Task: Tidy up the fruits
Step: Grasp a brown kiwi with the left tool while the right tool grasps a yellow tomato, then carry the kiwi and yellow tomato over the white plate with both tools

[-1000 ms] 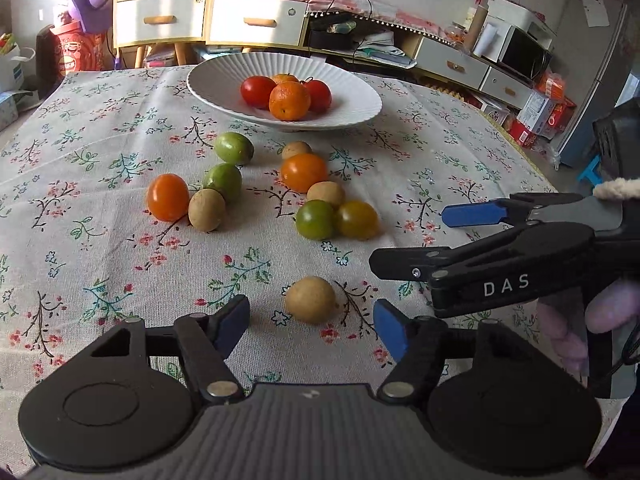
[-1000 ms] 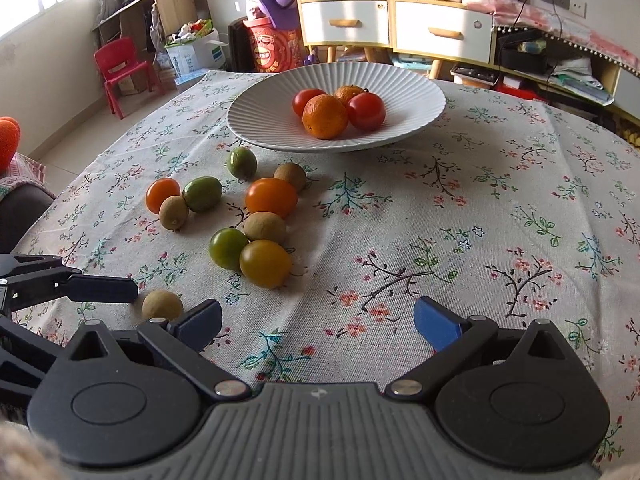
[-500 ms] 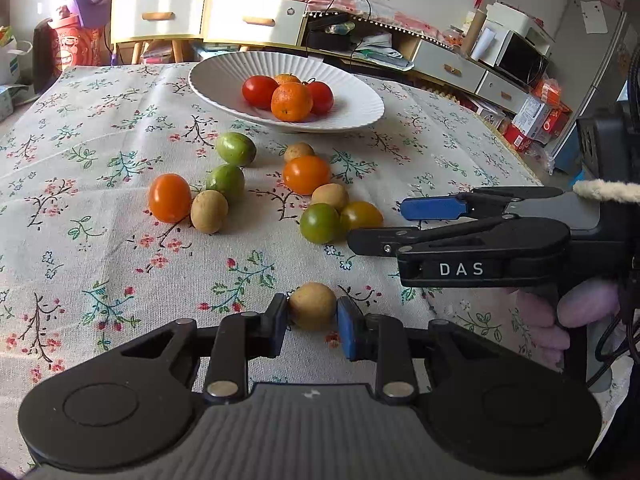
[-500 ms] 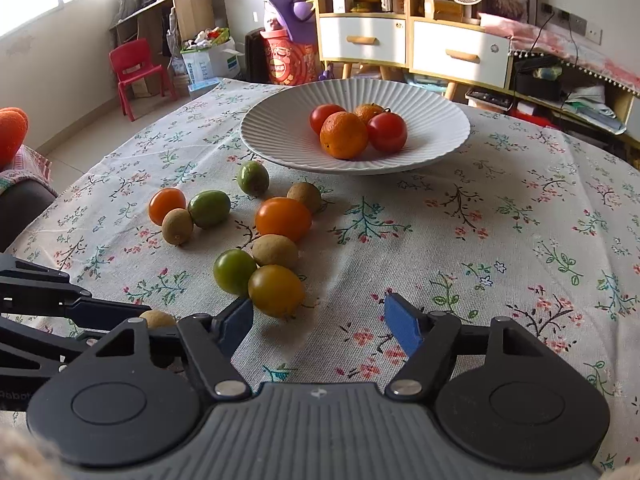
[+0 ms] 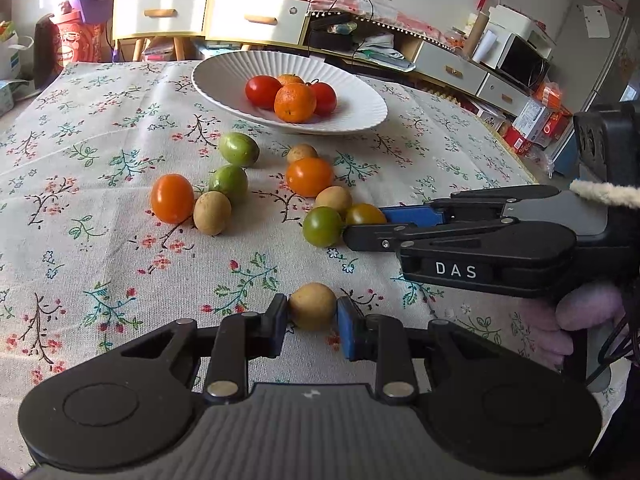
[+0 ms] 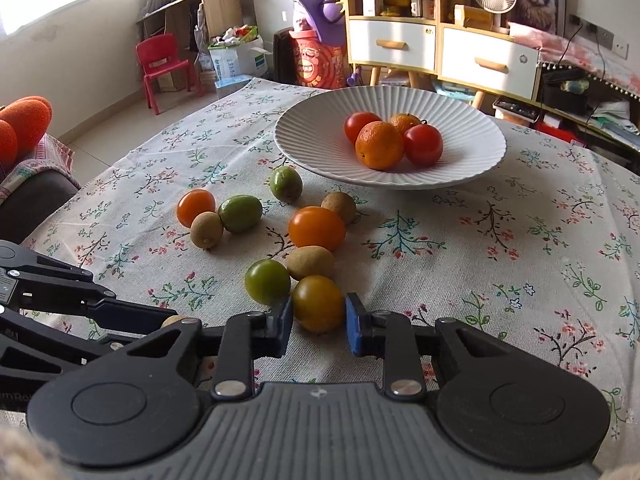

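Observation:
My left gripper (image 5: 312, 319) is shut on a small tan round fruit (image 5: 313, 306) that rests on the floral tablecloth. My right gripper (image 6: 318, 317) is shut on an amber tomato (image 6: 319, 302) next to a green tomato (image 6: 267, 281); it also shows in the left wrist view (image 5: 370, 224). A white ribbed bowl (image 5: 360, 114) at the back holds two red tomatoes and two oranges. Several loose fruits lie between bowl and grippers: an orange tomato (image 5: 310, 176), a brown kiwi (image 6: 310, 262), green fruits (image 5: 238, 148).
The table's far and right edges drop off toward cabinets (image 5: 212, 14) and shelves. A red chair (image 6: 160, 66) and boxes stand on the floor to the left. A dark sofa edge (image 6: 32, 200) lies left of the table.
My left gripper closed on the tan fruit. My right gripper moved forward and closed on the amber tomato.

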`<state>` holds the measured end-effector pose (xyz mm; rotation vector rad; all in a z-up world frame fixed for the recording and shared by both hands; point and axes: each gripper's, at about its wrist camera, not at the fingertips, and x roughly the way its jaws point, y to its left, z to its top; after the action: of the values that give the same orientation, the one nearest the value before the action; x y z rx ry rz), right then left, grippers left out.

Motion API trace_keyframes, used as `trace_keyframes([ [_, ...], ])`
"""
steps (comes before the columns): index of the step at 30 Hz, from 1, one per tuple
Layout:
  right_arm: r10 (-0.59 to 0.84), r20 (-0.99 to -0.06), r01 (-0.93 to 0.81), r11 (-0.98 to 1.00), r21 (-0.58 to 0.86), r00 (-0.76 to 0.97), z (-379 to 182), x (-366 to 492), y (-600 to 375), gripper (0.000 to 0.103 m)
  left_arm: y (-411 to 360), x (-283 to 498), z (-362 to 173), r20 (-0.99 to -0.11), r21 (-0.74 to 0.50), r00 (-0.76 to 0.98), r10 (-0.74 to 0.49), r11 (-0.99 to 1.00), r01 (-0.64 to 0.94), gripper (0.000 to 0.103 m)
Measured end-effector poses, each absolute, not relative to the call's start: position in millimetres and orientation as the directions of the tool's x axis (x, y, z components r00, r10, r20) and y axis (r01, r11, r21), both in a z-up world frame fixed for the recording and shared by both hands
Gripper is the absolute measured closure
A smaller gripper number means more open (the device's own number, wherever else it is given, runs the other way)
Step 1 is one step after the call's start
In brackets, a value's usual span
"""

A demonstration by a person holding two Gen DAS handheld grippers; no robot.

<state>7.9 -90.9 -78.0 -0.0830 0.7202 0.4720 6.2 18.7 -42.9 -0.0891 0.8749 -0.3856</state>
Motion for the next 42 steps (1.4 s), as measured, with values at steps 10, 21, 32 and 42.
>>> trace_keyframes([
  [10, 0.400, -0.655, -0.440, 0.891, 0.113, 0.641, -73, 8, -91, 0.078, 20, 11, -34, -0.714, -0.233, 0.596, -0.368, 0.927, 0.293, 0.089],
  [21, 0.389, -0.678, -0.428, 0.896, 0.121, 0.624, -61, 8, -94, 0.078, 20, 19, -24, -0.703, -0.230, 0.613, -0.360, 0.931, 0.282, 0.089],
  [32, 0.366, -0.669, -0.400, 0.910, 0.111, 0.646, -46, 14, -100, 0.078, 25, 35, -9, -0.675, -0.245, 0.652, -0.346, 0.938, 0.245, 0.089],
  [42, 0.359, -0.633, -0.375, 0.920, 0.115, 0.686, -33, 28, -116, 0.078, 15, 47, 0, -0.665, -0.229, 0.666, -0.339, 0.941, 0.250, 0.089],
])
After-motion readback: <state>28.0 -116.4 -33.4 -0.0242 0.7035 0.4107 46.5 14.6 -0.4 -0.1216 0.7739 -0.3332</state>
